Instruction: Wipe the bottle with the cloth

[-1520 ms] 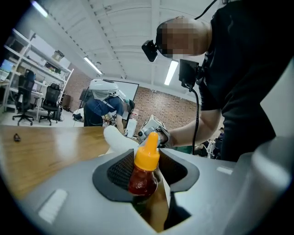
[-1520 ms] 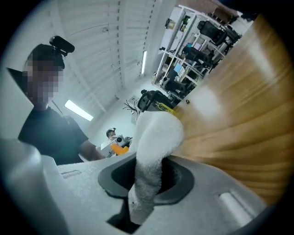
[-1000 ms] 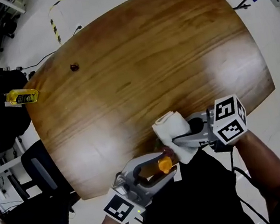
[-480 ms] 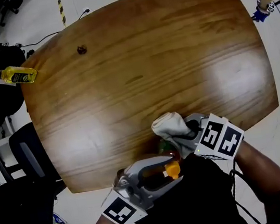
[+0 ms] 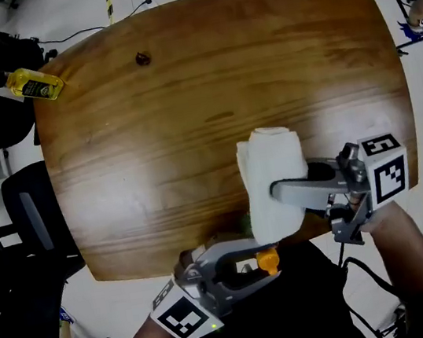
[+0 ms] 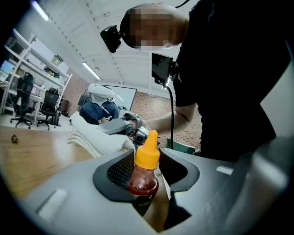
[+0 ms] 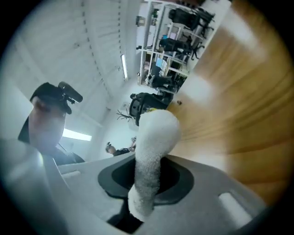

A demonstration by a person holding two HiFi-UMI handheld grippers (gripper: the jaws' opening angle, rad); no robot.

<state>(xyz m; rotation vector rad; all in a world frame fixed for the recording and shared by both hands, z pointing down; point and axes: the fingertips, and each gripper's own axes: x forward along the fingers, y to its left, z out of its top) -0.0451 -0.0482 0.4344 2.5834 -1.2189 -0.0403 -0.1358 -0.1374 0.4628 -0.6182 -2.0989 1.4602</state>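
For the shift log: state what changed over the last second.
The right gripper swung out to the person's right, turning the cloth broadside above the bottle. The left gripper stays shut on the bottle, and the right stays shut on the cloth.

We find no readable text anywhere. The yellow bottle (image 5: 32, 83) off the table's far left corner has a dark label, its print too small to read. The left marker cube (image 5: 181, 318) and right marker cube (image 5: 386, 168) show only black-and-white square patterns, no letters or digits. The orange-capped bottle (image 6: 143, 174) shows no legible print.
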